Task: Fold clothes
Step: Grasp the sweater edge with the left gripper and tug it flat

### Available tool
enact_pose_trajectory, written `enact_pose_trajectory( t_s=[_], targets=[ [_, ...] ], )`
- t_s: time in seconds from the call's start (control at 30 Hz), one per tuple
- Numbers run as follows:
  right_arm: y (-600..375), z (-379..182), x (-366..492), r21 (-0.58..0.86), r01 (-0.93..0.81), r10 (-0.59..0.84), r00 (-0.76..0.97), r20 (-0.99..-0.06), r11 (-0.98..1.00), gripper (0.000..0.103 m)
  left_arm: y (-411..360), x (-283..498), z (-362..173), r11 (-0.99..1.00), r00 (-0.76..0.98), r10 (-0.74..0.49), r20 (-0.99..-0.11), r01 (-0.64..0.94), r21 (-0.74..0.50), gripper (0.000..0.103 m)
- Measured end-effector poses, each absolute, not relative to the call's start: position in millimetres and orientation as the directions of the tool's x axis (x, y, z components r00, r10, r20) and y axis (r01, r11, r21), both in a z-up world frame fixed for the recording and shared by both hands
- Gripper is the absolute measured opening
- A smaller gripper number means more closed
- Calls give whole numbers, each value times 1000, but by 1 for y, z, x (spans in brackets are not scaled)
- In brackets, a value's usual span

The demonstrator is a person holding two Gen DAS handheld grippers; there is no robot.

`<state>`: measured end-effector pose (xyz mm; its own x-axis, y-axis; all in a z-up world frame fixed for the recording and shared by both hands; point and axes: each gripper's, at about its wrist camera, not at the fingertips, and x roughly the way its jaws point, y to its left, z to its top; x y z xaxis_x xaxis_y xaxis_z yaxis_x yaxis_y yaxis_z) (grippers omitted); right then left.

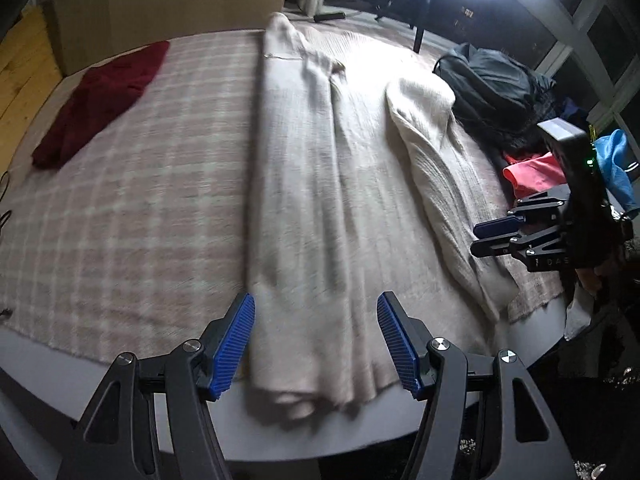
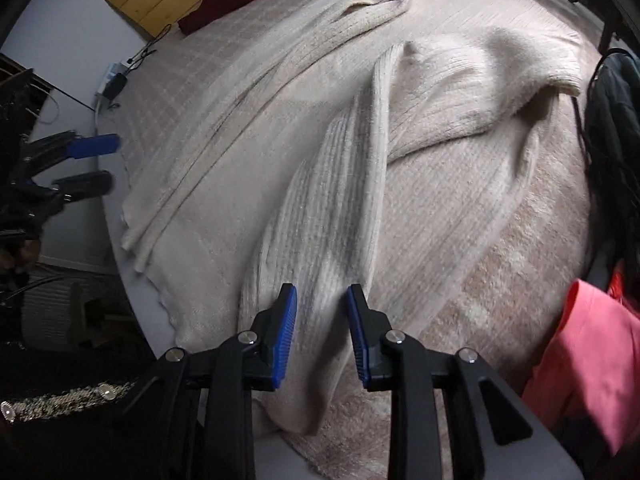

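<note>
Two views, left wrist first: the cream knit cardigan (image 1: 312, 184) lies lengthwise down the middle of the bed (image 1: 120, 208), its hem at the near edge, one side already laid over in a long straight band; it looks soft, thick and limp, likely to sag and stretch if lifted by one point, so hem corners or the folded edge seem the best hold. The left gripper (image 1: 316, 344) hovers above that hem, fingers wide apart and empty. A dark red garment (image 1: 100, 100) sits near the far left corner, leaving broad open bedcover between. From the right wrist, the right gripper (image 2: 322, 332) hangs over the bunched ribbed sleeve (image 2: 332, 200), fingers narrow with nothing pinched; a coral garment (image 2: 588, 360) crowds the right edge
</note>
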<state>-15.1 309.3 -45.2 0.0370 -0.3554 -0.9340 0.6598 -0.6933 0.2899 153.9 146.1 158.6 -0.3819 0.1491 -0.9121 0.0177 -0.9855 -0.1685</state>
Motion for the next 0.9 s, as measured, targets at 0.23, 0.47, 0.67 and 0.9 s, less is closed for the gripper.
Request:
enact_pose_trajectory(
  t_s=[0.23, 0.47, 0.67, 0.9],
  targets=[
    [292, -1, -1, 292, 653, -387, -1, -922, -699, 3, 127, 191, 170, -981, -428, 179, -886, -9, -194, 61],
    [228, -10, 6, 552, 591, -566, 187, -803, -588, 29, 114, 218, 168, -977, -422, 194, -885, -1, -214, 62],
    [276, 0, 2, 520, 523, -597, 25, -802, -676, 32, 150, 208, 173, -972, -425, 234, -874, -109, -208, 62],
    [361, 1, -67, 293, 363, -405, -286, -869, -885, 32, 240, 142, 158, -938, -376, 269, -887, -313, -152, 62]
  ],
)
